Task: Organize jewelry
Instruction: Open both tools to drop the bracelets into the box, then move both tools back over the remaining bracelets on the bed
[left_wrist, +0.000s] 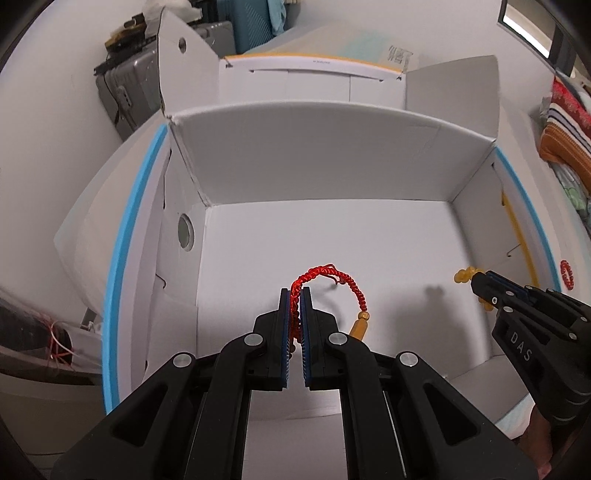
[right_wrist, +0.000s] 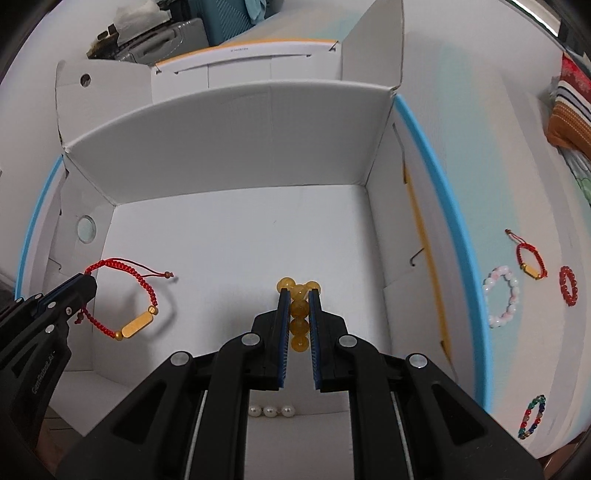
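Observation:
Both grippers hang over an open white cardboard box (left_wrist: 325, 158) (right_wrist: 229, 144). My left gripper (left_wrist: 295, 291) (right_wrist: 88, 278) is shut on a red braided cord bracelet (left_wrist: 332, 277) (right_wrist: 122, 295) with a gold bar charm (right_wrist: 138, 325); it dangles above the box floor. My right gripper (right_wrist: 298, 291) (left_wrist: 474, 280) is shut on a yellow amber bead bracelet (right_wrist: 299, 308) (left_wrist: 463, 275), with several beads showing between the pads. Three white pearls (right_wrist: 269, 410) lie on the box floor near its front wall.
On the pale surface right of the box lie a pink-white bead bracelet (right_wrist: 502, 299), a small red cord bracelet (right_wrist: 532, 260), a red bead bracelet (right_wrist: 569, 286) (left_wrist: 567, 275) and a multicoloured bead bracelet (right_wrist: 532, 422). Box flaps stand up at the back. Suitcases (left_wrist: 125, 96) and folded fabric (left_wrist: 565, 129) lie beyond.

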